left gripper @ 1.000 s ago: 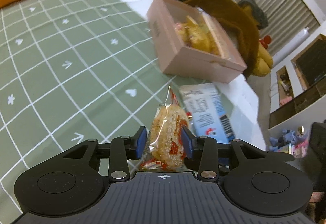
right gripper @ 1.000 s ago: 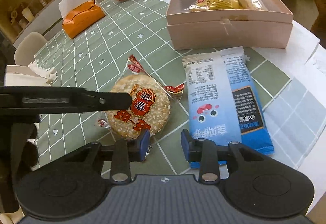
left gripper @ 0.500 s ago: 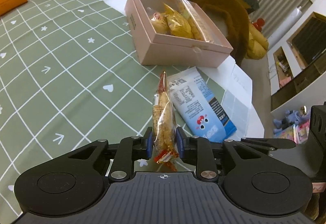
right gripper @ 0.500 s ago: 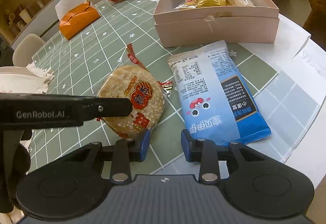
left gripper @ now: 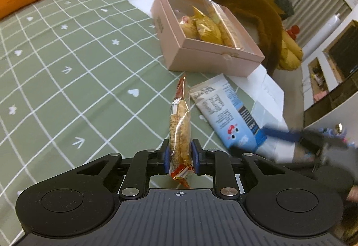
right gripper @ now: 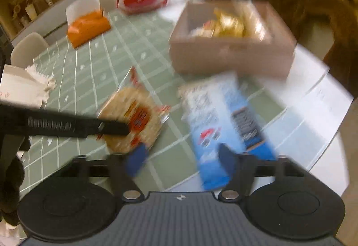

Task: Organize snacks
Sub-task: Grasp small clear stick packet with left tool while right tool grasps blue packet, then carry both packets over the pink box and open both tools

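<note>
Now the left claw [left gripper: 180, 157] has just clamped the round wrapped rice cracker [left gripper: 180, 127], near the pink cardboard box [left gripper: 208, 53]; the right claw [right gripper: 182, 157] has just spread apart, empty, over the blue snack packet [right gripper: 223, 120], likely next

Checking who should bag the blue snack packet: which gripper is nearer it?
Right. The right gripper hovers open over the blue packet; the left gripper is beside it, shut on the rice cracker.

left gripper [left gripper: 179, 157]: clamped, jaws just closing | right gripper [right gripper: 182, 159]: jaws spread, just opening
</note>
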Tool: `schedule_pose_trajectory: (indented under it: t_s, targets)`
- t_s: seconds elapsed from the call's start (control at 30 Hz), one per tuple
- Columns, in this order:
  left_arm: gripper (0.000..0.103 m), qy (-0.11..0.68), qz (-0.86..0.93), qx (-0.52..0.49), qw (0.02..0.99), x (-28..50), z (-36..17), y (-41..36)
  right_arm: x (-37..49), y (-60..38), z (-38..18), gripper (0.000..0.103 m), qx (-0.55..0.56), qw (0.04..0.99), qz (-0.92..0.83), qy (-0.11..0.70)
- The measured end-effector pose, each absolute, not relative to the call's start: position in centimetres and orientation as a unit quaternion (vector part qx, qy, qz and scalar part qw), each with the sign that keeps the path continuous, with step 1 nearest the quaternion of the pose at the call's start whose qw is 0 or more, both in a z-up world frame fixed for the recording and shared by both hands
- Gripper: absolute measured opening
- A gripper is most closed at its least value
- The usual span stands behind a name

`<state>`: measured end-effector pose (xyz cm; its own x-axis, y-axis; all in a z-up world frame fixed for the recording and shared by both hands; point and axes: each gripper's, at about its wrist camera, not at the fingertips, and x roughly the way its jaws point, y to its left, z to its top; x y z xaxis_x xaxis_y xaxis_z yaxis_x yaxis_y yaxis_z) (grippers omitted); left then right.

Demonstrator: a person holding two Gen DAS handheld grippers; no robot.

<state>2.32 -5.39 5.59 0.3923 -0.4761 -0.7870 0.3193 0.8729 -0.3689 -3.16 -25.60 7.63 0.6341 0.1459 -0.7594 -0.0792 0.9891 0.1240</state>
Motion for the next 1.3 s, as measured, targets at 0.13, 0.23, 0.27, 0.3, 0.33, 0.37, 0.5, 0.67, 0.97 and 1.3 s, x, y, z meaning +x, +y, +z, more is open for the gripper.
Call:
schedule_pose_trajectory:
  t_s: [0.13,0.23,0.27,0.3,0.33,0.37,0.5,0.67,0.97,1.3]
  targets:
    - [0.024,0.495,-0.222,-0.061,0.838,1.5,6.0,-5.8,-1.5,-27.1,7.3,0.082,0.015,0.901,0.04,0.432]
    - [0.024,0.496,-0.216,-0.058,0.839,1.3,6.1,-6.0,0.2,-27.9,6.4,0.082,0.019,0.892,0.037,0.45]
    - [0.024,0.496,-0.215,-0.057,0.839,1.3,6.1,-6.0,0.9,-28.1,6.2,0.082,0.02,0.889,0.039,0.455]
    - [0.024,0.496,-0.215,-0.056,0.839,1.2,6.2,-6.0,1.6,-28.4,5.9,0.082,0.025,0.887,0.044,0.459]
    - [0.024,0.496,-0.214,-0.056,0.84,1.2,6.2,-6.0,1.8,-28.4,5.6,0.082,0.031,0.884,0.048,0.463]
    - [0.023,0.496,-0.214,-0.056,0.839,1.2,6.2,-6.0,2.4,-28.5,5.3,0.082,0.039,0.88,0.053,0.47]
    - [0.023,0.498,-0.213,-0.059,0.839,1.2,6.2,-5.9,3.8,-28.2,4.0,0.089,0.061,0.866,0.051,0.494]
    - [0.023,0.499,-0.214,-0.062,0.837,1.2,6.2,-6.0,3.0,-26.1,3.4,0.092,0.006,0.872,0.049,0.487]
    - [0.023,0.5,-0.221,-0.057,0.835,1.2,6.2,-6.3,-0.1,-26.3,4.1,0.082,0.009,0.879,0.04,0.476]
    - [0.021,0.465,-0.257,-0.077,0.843,0.3,8.2,-6.8,-3.7,-28.9,9.4,0.081,0.033,0.903,0.036,0.427]
